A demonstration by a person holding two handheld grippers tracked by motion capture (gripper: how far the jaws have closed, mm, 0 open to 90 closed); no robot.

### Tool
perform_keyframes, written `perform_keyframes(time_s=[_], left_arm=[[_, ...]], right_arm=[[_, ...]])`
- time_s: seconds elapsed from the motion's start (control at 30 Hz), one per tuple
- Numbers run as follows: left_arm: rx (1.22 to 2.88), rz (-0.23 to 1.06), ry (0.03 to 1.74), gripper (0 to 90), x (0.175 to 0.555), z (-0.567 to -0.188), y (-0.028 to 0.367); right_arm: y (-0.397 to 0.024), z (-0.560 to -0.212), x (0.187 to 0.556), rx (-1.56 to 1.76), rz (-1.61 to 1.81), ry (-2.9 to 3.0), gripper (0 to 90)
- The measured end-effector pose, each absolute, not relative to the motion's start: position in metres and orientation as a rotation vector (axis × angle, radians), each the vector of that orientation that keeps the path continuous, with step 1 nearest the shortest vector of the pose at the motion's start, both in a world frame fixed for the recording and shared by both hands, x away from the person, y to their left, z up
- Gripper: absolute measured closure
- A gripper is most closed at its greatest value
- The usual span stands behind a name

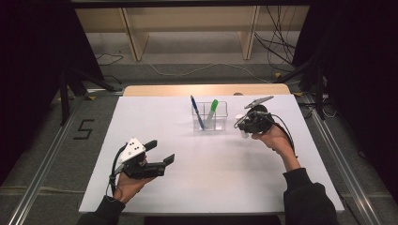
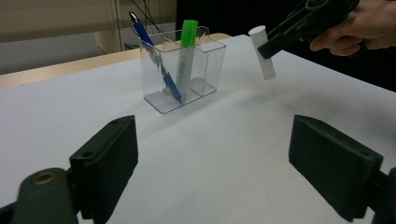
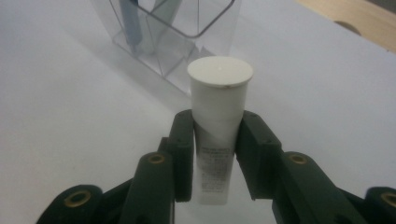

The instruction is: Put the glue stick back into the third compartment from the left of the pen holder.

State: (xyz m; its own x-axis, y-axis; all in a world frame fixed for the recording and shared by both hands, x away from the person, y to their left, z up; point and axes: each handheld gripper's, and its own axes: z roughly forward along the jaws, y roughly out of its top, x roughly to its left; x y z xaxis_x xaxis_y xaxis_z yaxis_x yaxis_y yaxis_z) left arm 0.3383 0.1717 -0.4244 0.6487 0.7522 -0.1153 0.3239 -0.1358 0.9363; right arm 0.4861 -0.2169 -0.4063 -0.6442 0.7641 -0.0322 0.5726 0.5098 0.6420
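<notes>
Clamping the white tube [image 3: 215,135] in my right gripper [image 3: 215,154], I hold it clear of the table [image 1: 211,178]. At its nine o'clock stands the clear organizer [image 1: 209,118]. My left gripper [image 1: 159,152] sits with jaws apart.

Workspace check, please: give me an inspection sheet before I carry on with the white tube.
Surface: white table, bare around the organizer.
Job's things: white tube clamped off the table; clear organizer holding a blue pen and a green marker, one compartment free.
Clutter: nothing seen.
Grippers: right gripper shut on the tube beside the organizer; left gripper open, holding nothing.
Cables: loose cables on the floor beyond.
Surroundings: wooden shelf frame, dark curtains.
</notes>
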Motion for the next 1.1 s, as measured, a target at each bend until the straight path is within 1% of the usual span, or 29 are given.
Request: perform_keyframes(time_s=[0.3,0.57,1.1], left_arm=[[1.727,0.469,0.881,15.4,0.338,-0.425,0.172],[1.726,0.472,0.885,15.4,0.339,-0.425,0.172],[1.718,0.474,0.888,15.4,0.338,-0.425,0.173]], right_arm=[[-0.221,-0.392,0.484,1.135,1.038,2.341,68.7],[-0.222,-0.382,0.485,1.152,1.122,2.274,68.7],[-0.202,-0.368,0.497,1.153,1.253,2.185,68.7]])
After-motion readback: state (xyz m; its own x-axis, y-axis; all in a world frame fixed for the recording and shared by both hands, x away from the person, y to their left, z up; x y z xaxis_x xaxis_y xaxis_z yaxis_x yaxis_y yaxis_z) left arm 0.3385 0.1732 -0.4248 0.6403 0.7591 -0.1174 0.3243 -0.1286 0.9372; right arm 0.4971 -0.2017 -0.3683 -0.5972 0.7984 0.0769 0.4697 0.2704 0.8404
